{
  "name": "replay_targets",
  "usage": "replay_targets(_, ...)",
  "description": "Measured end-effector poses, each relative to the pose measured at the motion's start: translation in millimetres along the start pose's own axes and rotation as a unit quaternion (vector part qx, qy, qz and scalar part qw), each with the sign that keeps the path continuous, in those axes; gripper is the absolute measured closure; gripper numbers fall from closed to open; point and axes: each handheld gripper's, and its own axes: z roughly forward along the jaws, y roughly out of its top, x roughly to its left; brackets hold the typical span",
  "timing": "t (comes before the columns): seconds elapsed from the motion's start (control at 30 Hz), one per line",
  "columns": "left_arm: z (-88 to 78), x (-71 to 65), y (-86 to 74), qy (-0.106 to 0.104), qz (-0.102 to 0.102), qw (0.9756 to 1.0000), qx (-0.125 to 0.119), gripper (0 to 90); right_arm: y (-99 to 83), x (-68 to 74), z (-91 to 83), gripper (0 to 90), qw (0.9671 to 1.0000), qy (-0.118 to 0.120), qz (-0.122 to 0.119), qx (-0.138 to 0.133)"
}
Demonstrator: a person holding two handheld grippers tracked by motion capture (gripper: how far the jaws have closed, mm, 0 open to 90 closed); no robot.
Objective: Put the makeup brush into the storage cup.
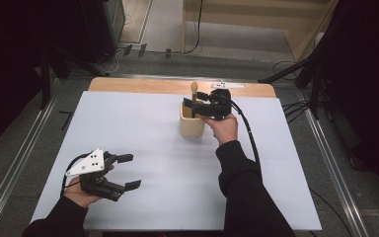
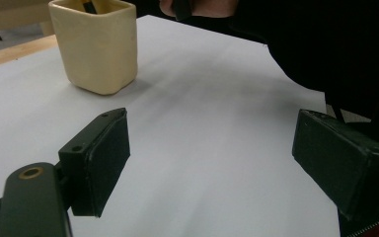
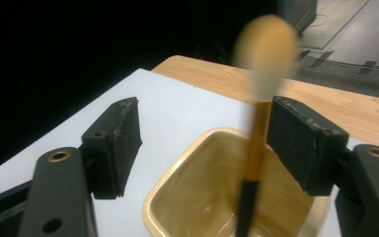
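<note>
A white sheet [image 1: 168, 163] covers the counter [image 1: 128, 85], whose bare wooden edge shows along the far side at twelve o'clock. A cream cup [image 1: 191, 124] with rounded square walls stands on the sheet a little past the middle, toward one o'clock. A brush [image 1: 194, 94] stands in the cup, its tan rounded tip up and its handle running down into the cup, light brown above and black lower down.

The right gripper [image 1: 193, 104] hovers over the cup's mouth, held from the four o'clock side by the right hand [image 1: 223, 127] in a dark sleeve. In the right gripper view its jaws are spread apart above the cup [image 3: 212, 197]; the brush [image 3: 264, 74] rises between them, close beside the right-hand jaw, blurred, and whether it touches that jaw cannot be told.

The left gripper [image 1: 131, 171] sits low over the sheet at eight o'clock, well apart from the cup, with a grey three-cornered plate on top and the left hand [image 1: 81, 192] behind it. Its jaws are released wide, with nothing between them. In the left gripper view the jaws frame bare white sheet [image 2: 202, 163], and the cup [image 2: 96, 44] stands farther off at eleven o'clock.
</note>
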Motion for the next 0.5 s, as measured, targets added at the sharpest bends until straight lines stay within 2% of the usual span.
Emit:
replay_targets(0.1,-0.4,-0.4,0.3,0.006,0.005,1.0000,-0.002,15.5,0.2,1.7,-2.0,23.3,0.9997,-0.010,-0.024,0.005)
replay_targets(0.17,-0.8,-0.1,0.3,0.008,0.004,1.0000,-0.004,15.5,-0.8,2.5,-3.3,21.4,0.9994,-0.008,-0.033,0.004)
replay_targets(0.27,-1.5,0.2,0.5,0.007,0.004,0.9999,-0.008,15.6,-3.3,2.4,-6.3,20.3,0.9993,-0.010,-0.037,0.002)
replay_targets(0.5,-0.7,0.0,0.4,0.008,0.006,1.0000,-0.001,15.5,-8.1,0.2,-11.6,20.3,0.9987,-0.019,-0.047,0.007)
